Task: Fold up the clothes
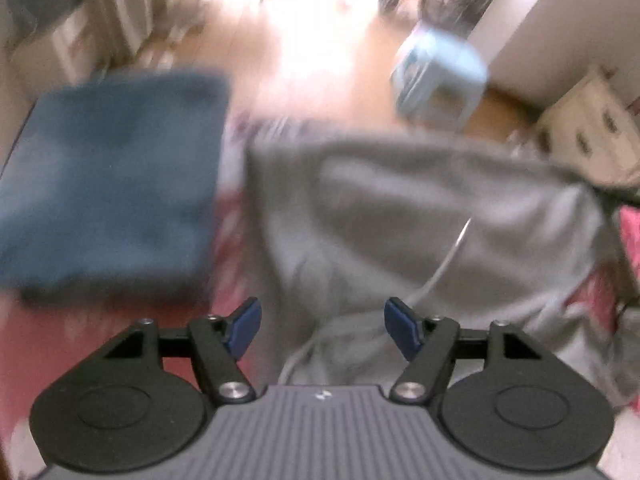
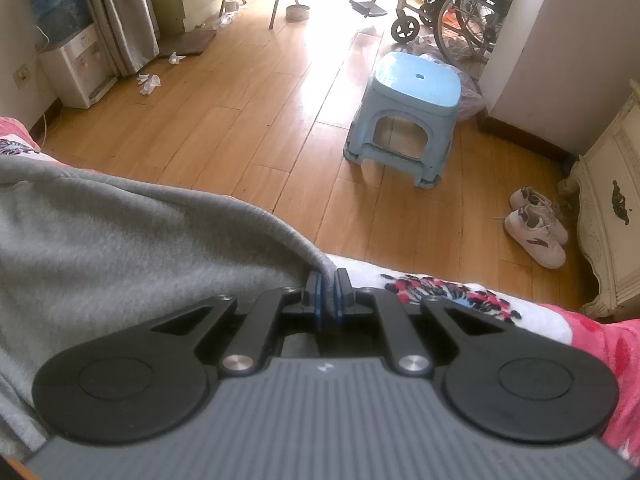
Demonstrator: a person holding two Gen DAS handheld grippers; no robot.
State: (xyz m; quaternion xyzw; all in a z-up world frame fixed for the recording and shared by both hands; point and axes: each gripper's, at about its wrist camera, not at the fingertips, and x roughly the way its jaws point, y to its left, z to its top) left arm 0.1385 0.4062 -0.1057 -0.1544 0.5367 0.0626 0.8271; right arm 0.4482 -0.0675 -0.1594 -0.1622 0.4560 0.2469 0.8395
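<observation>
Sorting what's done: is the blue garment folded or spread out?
Folded: the blue garment lies as a compact, straight-edged rectangle on the red bedcover, though the left wrist view is blurred.

This is a lived-in bedroom in a home. A bed with a pink floral blanket (image 2: 448,292) fills the foreground, with a grey sweatshirt (image 2: 120,248) and a folded blue garment (image 1: 108,192) lying on it. Beyond it runs a wooden plank floor (image 2: 248,120) with a light blue plastic stool (image 2: 408,120), a pair of white sneakers (image 2: 536,228), an ornate cream bedside cabinet (image 2: 612,216), a water dispenser (image 2: 76,68), grey curtains (image 2: 120,12) and a wheelchair (image 2: 452,12).
</observation>
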